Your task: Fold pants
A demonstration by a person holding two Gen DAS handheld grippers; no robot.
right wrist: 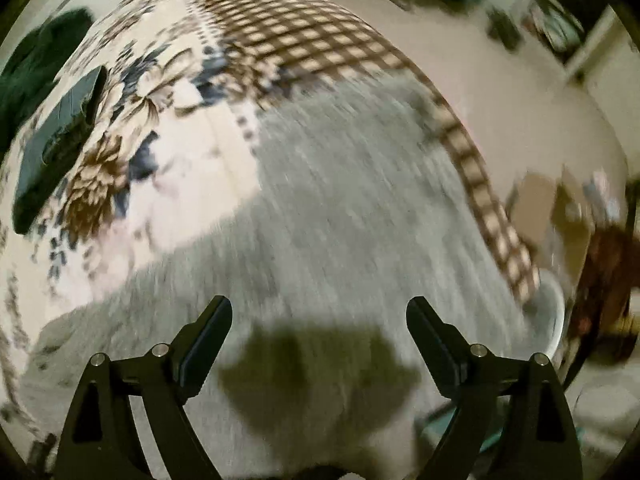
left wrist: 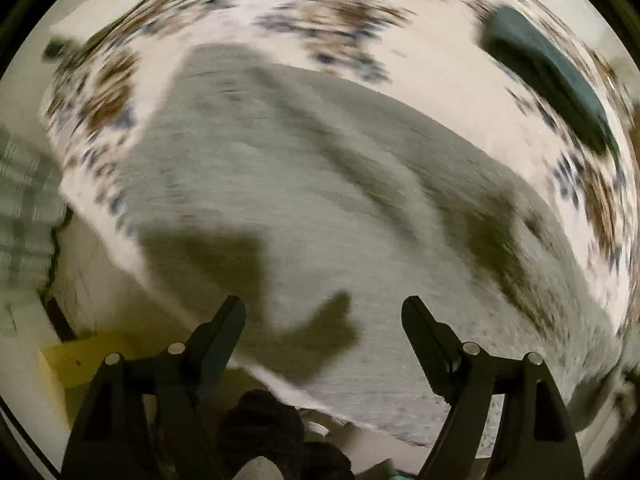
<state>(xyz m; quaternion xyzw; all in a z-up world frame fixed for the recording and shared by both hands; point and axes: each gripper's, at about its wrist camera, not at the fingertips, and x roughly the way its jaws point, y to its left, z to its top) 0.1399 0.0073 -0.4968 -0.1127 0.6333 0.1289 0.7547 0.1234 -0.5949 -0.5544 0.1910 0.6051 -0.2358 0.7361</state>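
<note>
Hovering: both hand-held grippers above grey pants (left wrist: 320, 200) spread on a bed.
Left hand-held gripper (left wrist: 323, 310): jaws wide apart, nothing between them, pointing down at the cloth near the bed's edge.
Right hand-held gripper (right wrist: 319, 308): jaws wide apart too, empty, over the grey cloth.
Pants: lying mostly flat on a flowered bedspread (right wrist: 132, 148), filling the middle of both views; long creases running from 10 toward 4 o'clock in the left view.
Nearby: dark green folded cloth (left wrist: 548, 80) at 2 o'clock in the left view, well apart from the pants.
Progress: judged as partway at most; blur hides whether a fold is already laid.
Left to do: probably grip an edge again, fold over, smooth.
</note>
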